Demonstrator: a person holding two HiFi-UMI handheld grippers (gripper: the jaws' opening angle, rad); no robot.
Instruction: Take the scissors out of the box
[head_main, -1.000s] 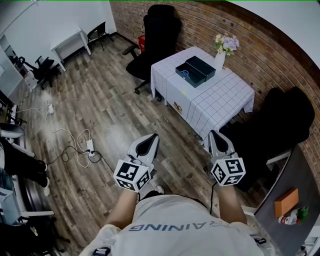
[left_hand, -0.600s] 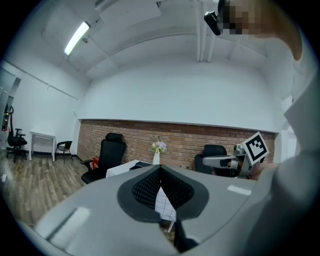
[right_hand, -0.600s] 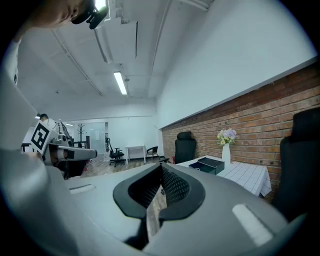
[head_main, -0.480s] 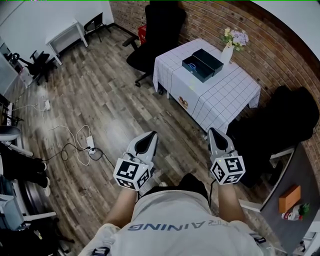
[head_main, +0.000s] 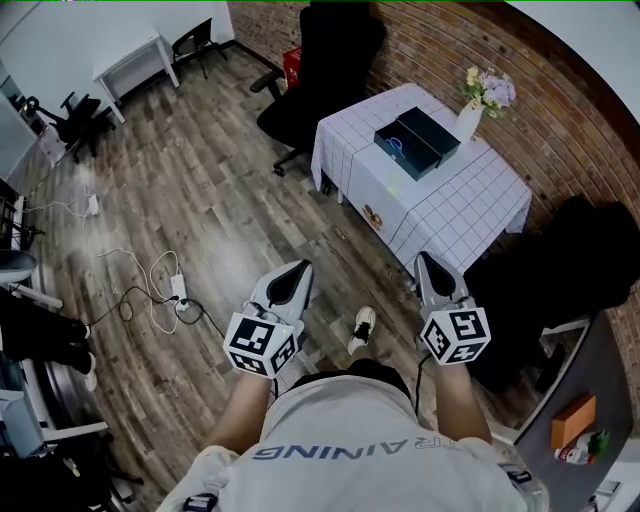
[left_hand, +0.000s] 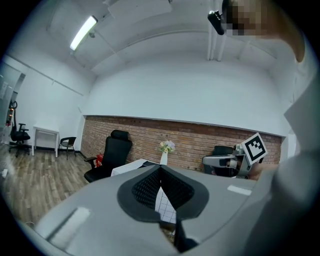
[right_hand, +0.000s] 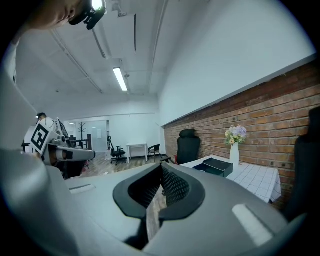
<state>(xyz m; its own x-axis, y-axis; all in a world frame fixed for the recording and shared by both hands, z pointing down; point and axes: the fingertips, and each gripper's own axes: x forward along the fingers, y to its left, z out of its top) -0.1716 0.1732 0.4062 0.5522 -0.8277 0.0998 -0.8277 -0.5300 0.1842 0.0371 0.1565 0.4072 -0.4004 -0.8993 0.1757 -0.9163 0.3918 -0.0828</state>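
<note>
A black box (head_main: 417, 143) stands open on the white checked tablecloth (head_main: 450, 205) of a small table by the brick wall. Something blue lies in its nearer half, too small to tell as scissors. The box (right_hand: 214, 166) also shows in the right gripper view, far ahead. My left gripper (head_main: 303, 266) and right gripper (head_main: 426, 260) are held side by side at waist height over the wooden floor, well short of the table. Both are shut and hold nothing. In the gripper views the left gripper (left_hand: 160, 169) and right gripper (right_hand: 161, 166) have their tips together.
A vase of flowers (head_main: 470, 118) stands behind the box. One black office chair (head_main: 320, 70) is left of the table, another (head_main: 590, 270) to its right. Cables and a power strip (head_main: 178, 292) lie on the floor at left. A dark counter (head_main: 560, 400) is at the lower right.
The person has walked toward the table: table and box sit nearer and further right in the head view. A foot now shows between the grippers. Both grippers stay shut.
</note>
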